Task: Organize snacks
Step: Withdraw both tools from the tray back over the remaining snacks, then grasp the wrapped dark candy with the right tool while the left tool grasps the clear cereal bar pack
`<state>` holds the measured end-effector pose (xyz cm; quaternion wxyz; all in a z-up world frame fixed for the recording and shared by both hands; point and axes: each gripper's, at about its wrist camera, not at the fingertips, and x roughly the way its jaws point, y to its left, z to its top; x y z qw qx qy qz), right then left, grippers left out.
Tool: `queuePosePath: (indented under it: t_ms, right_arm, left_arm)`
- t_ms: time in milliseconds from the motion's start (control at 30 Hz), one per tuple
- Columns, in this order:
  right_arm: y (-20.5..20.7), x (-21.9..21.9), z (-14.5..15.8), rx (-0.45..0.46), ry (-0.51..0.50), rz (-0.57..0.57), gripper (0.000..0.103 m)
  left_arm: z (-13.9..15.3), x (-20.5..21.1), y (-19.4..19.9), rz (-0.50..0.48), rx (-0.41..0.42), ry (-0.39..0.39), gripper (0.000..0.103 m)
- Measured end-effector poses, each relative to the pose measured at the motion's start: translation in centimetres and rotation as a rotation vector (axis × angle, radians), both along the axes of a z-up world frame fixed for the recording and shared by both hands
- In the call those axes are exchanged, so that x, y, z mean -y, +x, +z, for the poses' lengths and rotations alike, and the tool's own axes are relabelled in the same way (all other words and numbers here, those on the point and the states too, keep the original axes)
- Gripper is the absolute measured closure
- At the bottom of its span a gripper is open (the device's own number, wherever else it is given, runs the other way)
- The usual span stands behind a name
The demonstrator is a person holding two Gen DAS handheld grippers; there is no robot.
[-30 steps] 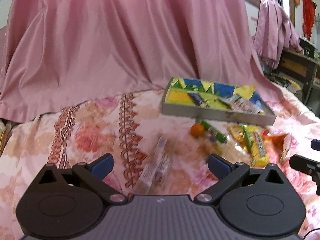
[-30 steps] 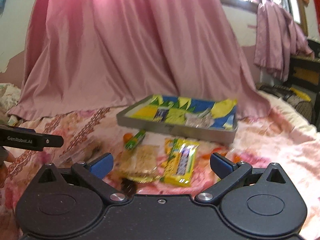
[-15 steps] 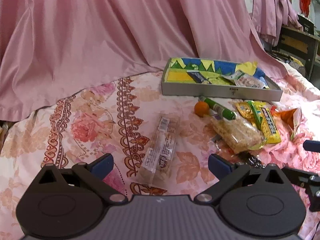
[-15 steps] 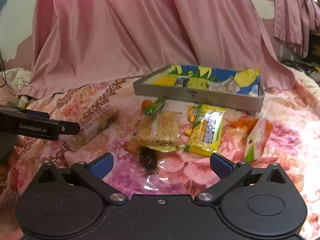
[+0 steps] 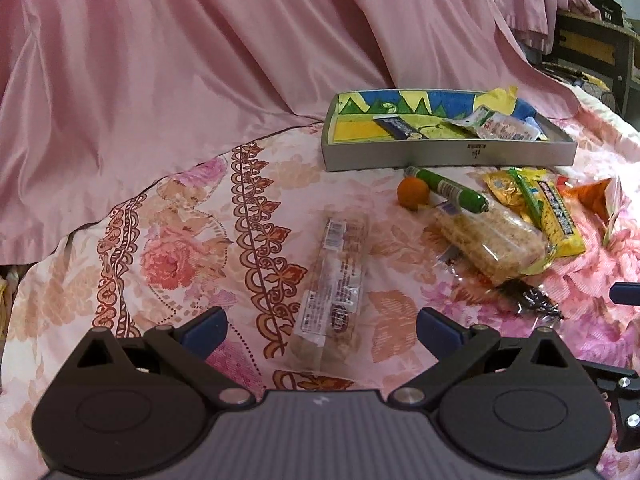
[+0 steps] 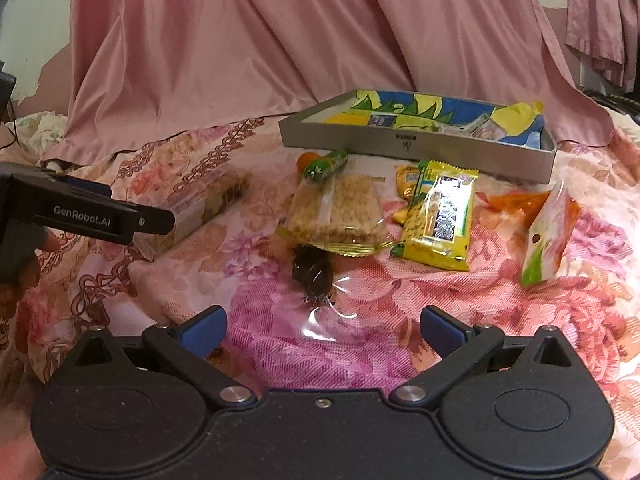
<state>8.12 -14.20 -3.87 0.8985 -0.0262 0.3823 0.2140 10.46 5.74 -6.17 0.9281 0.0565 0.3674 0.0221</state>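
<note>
Snacks lie on a floral bedspread in front of a grey tray with a colourful lining and a few packets inside. My left gripper is open and empty, just above the near end of a long clear biscuit pack. My right gripper is open and empty over a small clear bag of dark bits. Beyond lie a rice cake pack, a yellow packet, a green tube, an orange ball and an orange-white bag.
A pink satin curtain hangs behind the bed. The left gripper's body and the hand holding it reach in at the left of the right wrist view. Dark furniture stands at the far right.
Both grippers have tilted down and moved closer to the bedspread. The biscuit pack now lies between the left fingers' line, the dark-bits bag before the right. Both stay open.
</note>
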Motion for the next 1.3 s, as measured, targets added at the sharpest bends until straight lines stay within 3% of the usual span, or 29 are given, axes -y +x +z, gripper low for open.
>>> queuePosePath:
  t_ms: [633,733,867,1133,1300]
  right_arm:
    - [3.9,-1.3,-2.7,0.004,0.103,0.036,0.003]
    - [4.2,-1.4,-2.8,0.013,0.108,0.044,0.009]
    - [4.0,-1.3,-2.5,0.021,0.119,0.044,0.022]
    - [3.6,-1.8,-2.5,0.03,0.116,0.077,0.035]
    - [4.0,-1.4,-2.7,0.01,0.121,0.049,0.04]
  left_arm:
    - [-1.7,2.1,5.2,-0.1,-0.058,0.156,0.0]
    - [-2.1,2.2,5.9,-0.089,-0.073,0.162,0.0]
    - [-2.2,1.7,6.4,-0.07,-0.085,0.103,0.001]
    - [-2.6,0.9,6.7,-0.047,-0.132,-0.001,0.037]
    - [-2.5,0.9,6.3,-0.039,-0.136,-0.009,0.05]
